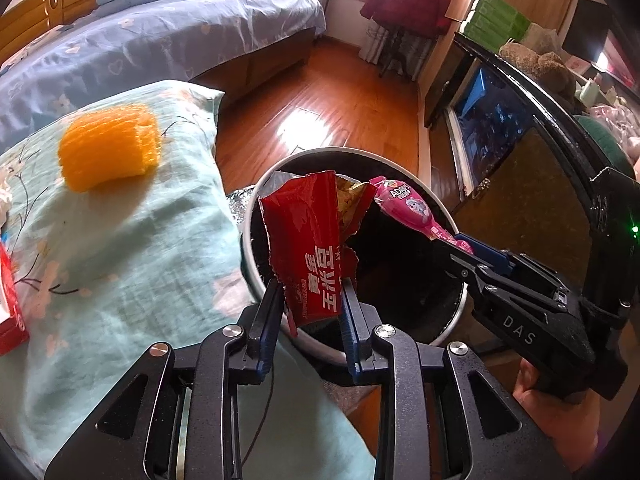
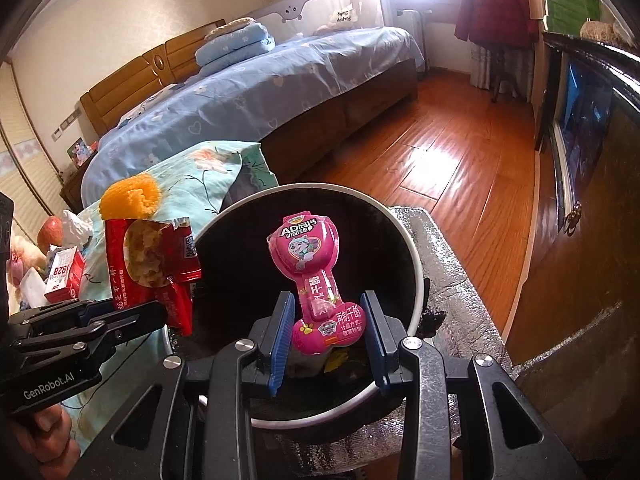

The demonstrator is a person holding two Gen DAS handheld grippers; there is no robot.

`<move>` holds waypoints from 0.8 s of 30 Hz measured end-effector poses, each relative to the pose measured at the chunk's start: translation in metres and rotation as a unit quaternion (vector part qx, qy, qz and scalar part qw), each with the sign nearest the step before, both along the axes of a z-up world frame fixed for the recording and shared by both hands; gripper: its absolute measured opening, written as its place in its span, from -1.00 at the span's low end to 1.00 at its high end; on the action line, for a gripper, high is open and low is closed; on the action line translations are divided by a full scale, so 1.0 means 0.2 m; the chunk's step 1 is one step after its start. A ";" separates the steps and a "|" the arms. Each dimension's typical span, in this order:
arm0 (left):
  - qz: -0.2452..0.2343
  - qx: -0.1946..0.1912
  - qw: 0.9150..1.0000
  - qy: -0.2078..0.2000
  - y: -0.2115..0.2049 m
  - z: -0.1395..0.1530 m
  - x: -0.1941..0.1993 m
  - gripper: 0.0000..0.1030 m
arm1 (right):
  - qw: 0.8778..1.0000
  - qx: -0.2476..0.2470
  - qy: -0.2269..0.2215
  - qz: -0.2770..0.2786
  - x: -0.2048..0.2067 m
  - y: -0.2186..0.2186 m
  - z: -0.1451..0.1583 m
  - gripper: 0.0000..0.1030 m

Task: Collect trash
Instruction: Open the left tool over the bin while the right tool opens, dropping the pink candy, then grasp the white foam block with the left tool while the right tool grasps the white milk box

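Now the left gripper [image 1: 310, 296] has its fingers closed on a torn red snack wrapper [image 1: 308, 240] over the round black trash bin [image 2: 414, 276]. Beside it, the right gripper [image 2: 330, 320] pinches a pink cheese-stick packet [image 2: 310, 264] above the bin's opening.

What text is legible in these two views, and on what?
"DAS": right gripper body.
"GenRobot.AI": left gripper body.
"AD": pink wrapper; its smaller print is unreadable.
"1928": red carton.
Red snack bag: Chinese print, not confidently readable.
Headboard sign: blurred.
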State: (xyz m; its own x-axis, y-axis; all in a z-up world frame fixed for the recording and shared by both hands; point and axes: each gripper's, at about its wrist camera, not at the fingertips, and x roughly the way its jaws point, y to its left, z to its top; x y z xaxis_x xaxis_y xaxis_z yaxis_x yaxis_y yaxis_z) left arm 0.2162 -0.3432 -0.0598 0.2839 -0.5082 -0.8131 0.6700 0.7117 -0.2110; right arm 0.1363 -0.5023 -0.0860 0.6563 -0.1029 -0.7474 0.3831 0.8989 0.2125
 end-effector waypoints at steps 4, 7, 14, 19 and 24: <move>-0.001 0.002 1.000 -0.003 -0.02 0.00 0.00 -0.40 | 1.000 0.003 0.001 0.001 0.00 -0.01 0.00 -0.32; 0.001 0.000 1.000 -0.003 -0.01 0.00 0.01 -0.09 | 1.000 0.006 0.001 0.003 0.01 -0.01 0.01 -0.28; 0.026 -0.009 0.999 -0.022 0.13 0.03 -0.01 0.14 | 1.000 0.010 -0.011 -0.006 -0.01 -0.01 0.04 -0.02; 0.055 -0.015 0.998 -0.018 0.28 0.03 -0.04 0.18 | 0.999 0.018 -0.026 0.001 -0.02 0.06 0.07 0.32; 0.097 -0.021 0.995 -0.021 0.49 0.03 -0.06 0.26 | 0.999 0.015 -0.037 0.017 -0.02 0.17 0.11 0.52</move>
